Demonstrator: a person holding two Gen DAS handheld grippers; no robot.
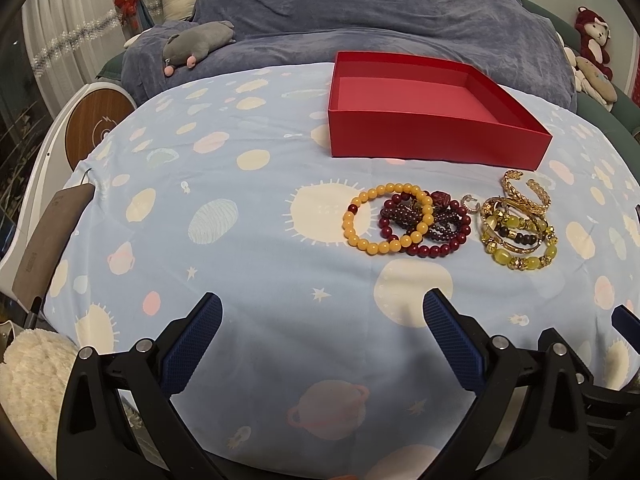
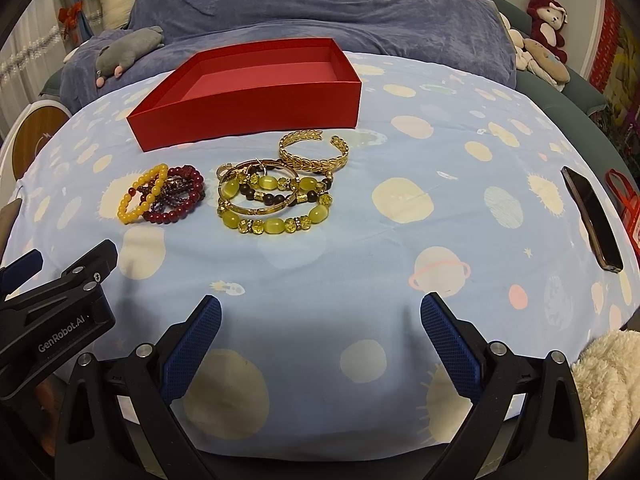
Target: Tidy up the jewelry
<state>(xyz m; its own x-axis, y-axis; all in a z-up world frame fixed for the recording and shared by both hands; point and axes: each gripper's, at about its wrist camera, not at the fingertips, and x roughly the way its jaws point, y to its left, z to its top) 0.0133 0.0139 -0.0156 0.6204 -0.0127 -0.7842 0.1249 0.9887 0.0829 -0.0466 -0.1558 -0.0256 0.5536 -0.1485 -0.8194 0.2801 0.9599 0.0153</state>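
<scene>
An empty red box stands at the far side of the blue patterned cloth. In front of it lie a yellow bead bracelet, dark red bead bracelets, a pile of green-and-gold bracelets and a gold leaf cuff. My left gripper is open and empty, near the cloth's front edge, short of the beads. My right gripper is open and empty, short of the green pile. The left gripper's body shows at the left of the right wrist view.
A phone lies on the cloth at the right. A grey plush toy rests on the blue blanket behind the table. A white fluffy fabric sits at the front left edge, a red bag at the far right.
</scene>
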